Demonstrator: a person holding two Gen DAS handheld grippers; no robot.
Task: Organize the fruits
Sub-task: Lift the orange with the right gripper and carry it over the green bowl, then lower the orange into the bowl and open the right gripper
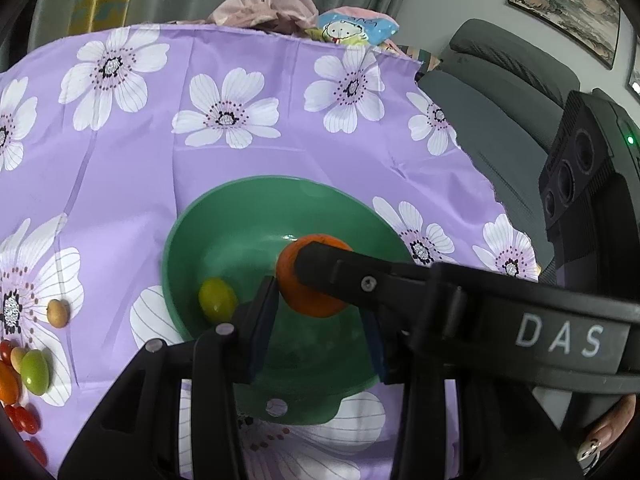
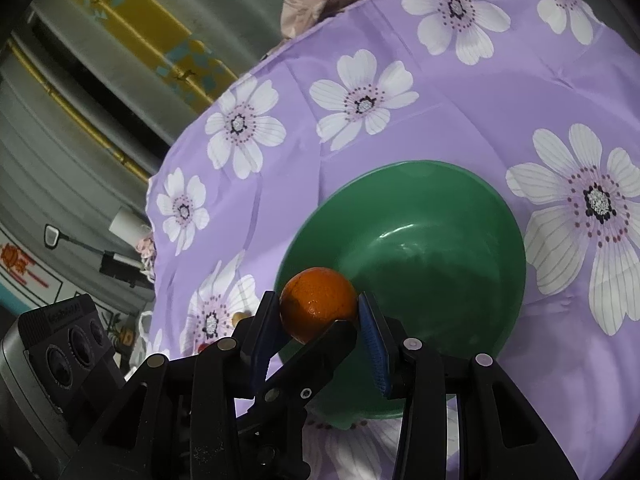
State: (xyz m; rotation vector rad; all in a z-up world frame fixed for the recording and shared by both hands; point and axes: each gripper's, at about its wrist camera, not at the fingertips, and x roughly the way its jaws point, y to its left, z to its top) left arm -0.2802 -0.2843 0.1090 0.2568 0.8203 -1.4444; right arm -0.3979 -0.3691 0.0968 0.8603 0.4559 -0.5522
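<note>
Clamped between the pads of the right claw [image 2: 320, 312] over the green bowl [image 2: 500, 216], the orange fruit [image 2: 318, 300] could be bounced out onto the table if released early; left claw [image 1: 320, 320] parted, nothing gripped.

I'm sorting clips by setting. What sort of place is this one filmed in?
Probably a home living room: a grey armchair, a framed painting on the wall, and a table under a purple flowered cloth.

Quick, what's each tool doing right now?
Left tool: touching the orange; a grip cannot be told, one pad is hidden.
Right tool: closed on the orange.
</note>
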